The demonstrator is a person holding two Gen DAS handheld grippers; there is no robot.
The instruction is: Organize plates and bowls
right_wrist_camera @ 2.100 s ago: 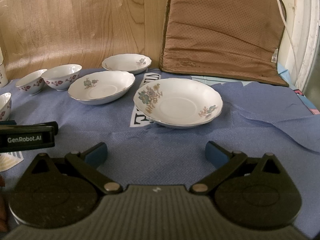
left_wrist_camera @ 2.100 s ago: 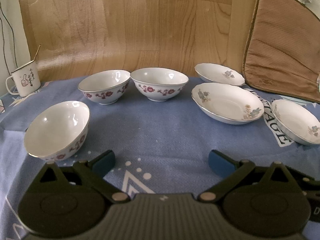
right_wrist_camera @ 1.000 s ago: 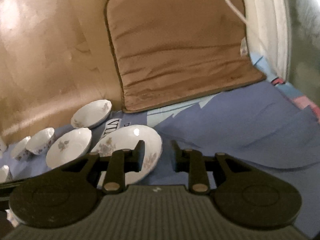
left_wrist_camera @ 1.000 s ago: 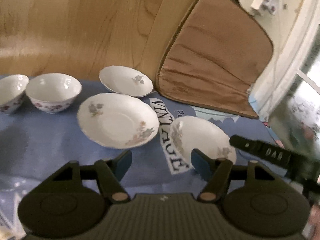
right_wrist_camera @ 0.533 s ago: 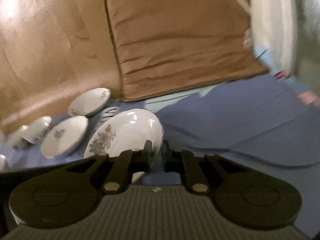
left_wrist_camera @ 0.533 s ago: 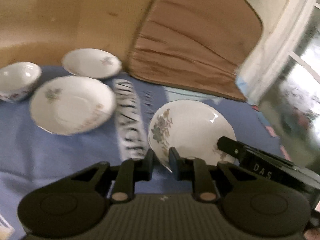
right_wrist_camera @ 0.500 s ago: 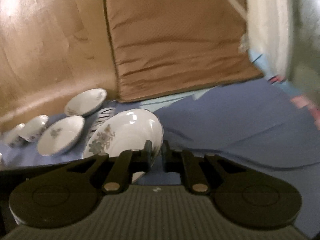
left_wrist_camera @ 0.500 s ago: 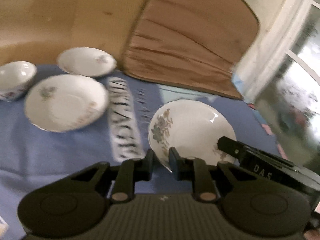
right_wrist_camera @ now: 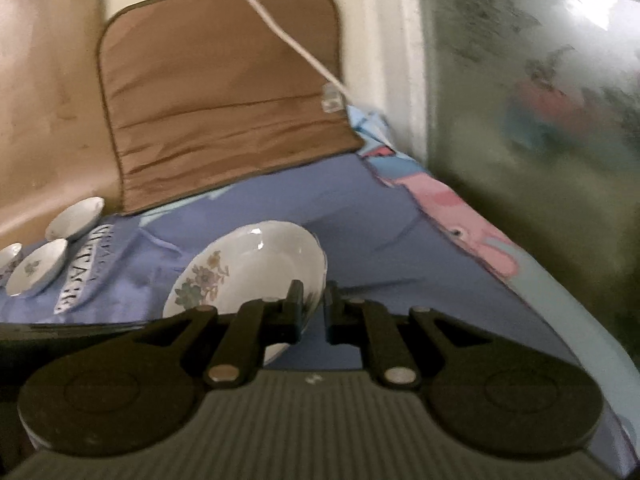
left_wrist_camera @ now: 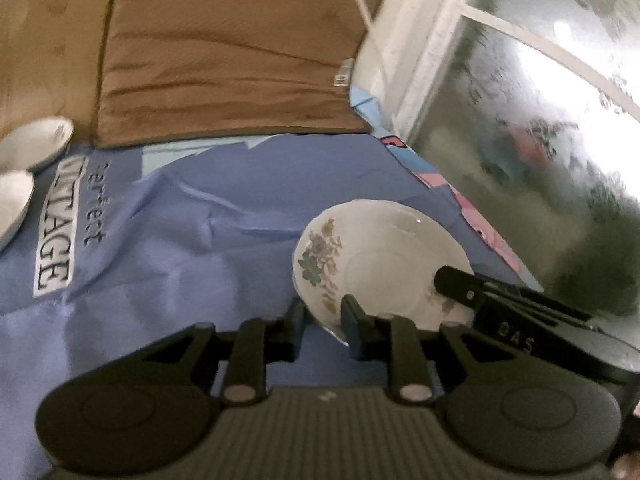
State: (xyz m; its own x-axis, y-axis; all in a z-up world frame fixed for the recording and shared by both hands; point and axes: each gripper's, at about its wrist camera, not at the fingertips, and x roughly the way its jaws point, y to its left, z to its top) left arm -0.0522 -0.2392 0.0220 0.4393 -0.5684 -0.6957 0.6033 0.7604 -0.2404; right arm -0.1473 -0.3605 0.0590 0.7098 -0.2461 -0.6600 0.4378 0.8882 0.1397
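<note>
A white plate with blue and brown flowers [left_wrist_camera: 384, 264] is gripped on two sides of its rim. My left gripper [left_wrist_camera: 322, 316] is shut on its near left rim. My right gripper [right_wrist_camera: 310, 304] is shut on its right rim, and shows in the left wrist view [left_wrist_camera: 500, 304] as a black bar. The plate [right_wrist_camera: 248, 272] is tilted above the blue cloth. Two more flowered plates [right_wrist_camera: 74, 218] [right_wrist_camera: 38, 266] sit far left on the cloth, also seen in the left wrist view [left_wrist_camera: 34, 144].
A brown cushion [right_wrist_camera: 224, 96] leans on the wall at the back. A frosted window [left_wrist_camera: 540, 132] runs along the right. The blue cloth [left_wrist_camera: 168, 240] has a "VINTAGE" label [left_wrist_camera: 54, 224]. A white cable [right_wrist_camera: 288, 36] hangs over the cushion.
Both grippers, shut on the plate, have carried it to the right, toward the window. The other plates and bowls have slid to the far left of both views.
</note>
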